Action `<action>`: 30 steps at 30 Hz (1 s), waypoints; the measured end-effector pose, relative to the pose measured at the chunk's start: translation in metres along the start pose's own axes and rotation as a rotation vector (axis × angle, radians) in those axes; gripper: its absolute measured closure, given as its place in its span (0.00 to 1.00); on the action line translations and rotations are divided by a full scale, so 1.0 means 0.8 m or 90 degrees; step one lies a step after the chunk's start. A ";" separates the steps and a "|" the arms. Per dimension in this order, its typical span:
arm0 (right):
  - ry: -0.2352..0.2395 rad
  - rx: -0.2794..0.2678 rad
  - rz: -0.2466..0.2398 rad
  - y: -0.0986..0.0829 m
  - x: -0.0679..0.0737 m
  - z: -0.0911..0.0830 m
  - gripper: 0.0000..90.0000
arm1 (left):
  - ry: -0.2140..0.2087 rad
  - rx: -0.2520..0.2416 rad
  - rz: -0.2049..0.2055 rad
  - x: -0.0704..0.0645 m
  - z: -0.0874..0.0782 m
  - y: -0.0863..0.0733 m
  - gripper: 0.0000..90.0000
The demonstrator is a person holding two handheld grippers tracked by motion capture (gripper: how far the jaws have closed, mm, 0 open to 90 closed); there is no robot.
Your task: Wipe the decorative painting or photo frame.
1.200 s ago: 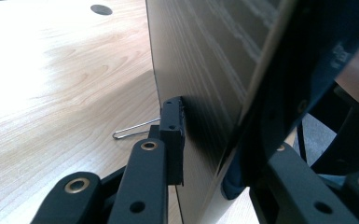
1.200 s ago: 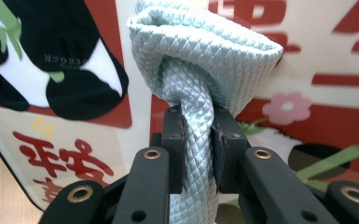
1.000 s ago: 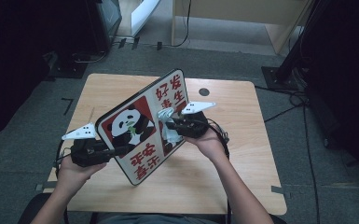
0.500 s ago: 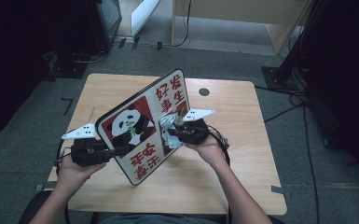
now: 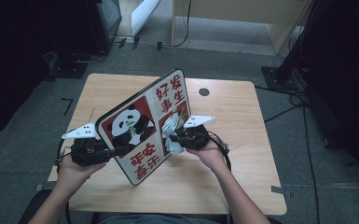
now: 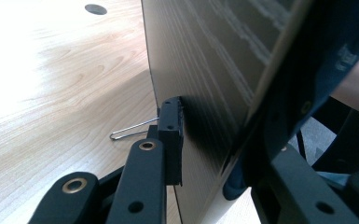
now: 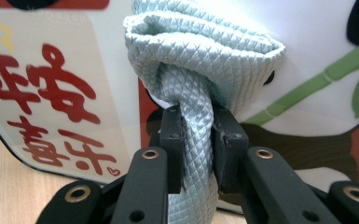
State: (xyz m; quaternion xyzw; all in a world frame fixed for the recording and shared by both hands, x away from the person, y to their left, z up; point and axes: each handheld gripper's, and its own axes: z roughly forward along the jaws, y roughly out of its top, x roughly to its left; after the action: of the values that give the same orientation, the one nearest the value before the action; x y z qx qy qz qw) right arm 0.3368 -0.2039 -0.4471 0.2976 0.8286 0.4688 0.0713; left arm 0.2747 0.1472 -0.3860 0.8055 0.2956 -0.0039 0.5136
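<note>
Right claw (image 5: 176, 138) with cloth (image 5: 171, 135), seemingly slightly lower.

- The flat rectangular panda-print board (image 5: 142, 126) has a white face with a thin black edge, a black-and-white panda, red blocks, red brush characters and green bamboo stalks.
- Seen from the left gripper view, the board's back (image 6: 205, 70) is pale grey-brown with faint stripes.
- The pale blue-green quilted cloth (image 7: 200, 60) against the board's printed face carries a fine diamond pattern.
- Below the board, the light wooden table (image 5: 242, 116) shows pale tan grain and one dark round hole.
- Both grippers' jaws are black with brass-coloured rivets.
</note>
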 end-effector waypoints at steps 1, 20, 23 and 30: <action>0.001 -0.001 0.001 -0.002 -0.001 0.001 0.85 | 0.000 0.000 0.000 0.000 0.000 0.000 0.81; 0.010 0.042 0.035 -0.036 -0.008 0.013 0.85 | -0.001 0.000 0.002 0.000 0.000 0.000 0.80; 0.012 0.051 0.040 -0.038 -0.009 0.015 0.85 | -0.001 0.000 0.001 0.000 0.000 0.000 0.80; 0.007 0.066 0.022 -0.042 -0.009 0.017 0.85 | 0.000 0.000 0.001 0.000 0.000 0.000 0.80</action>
State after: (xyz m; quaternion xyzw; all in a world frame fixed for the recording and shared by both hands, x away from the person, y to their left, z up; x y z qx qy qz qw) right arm 0.3339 -0.2108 -0.4831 0.3127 0.8468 0.4281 0.0433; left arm 0.2746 0.1469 -0.3860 0.8057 0.2947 -0.0034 0.5138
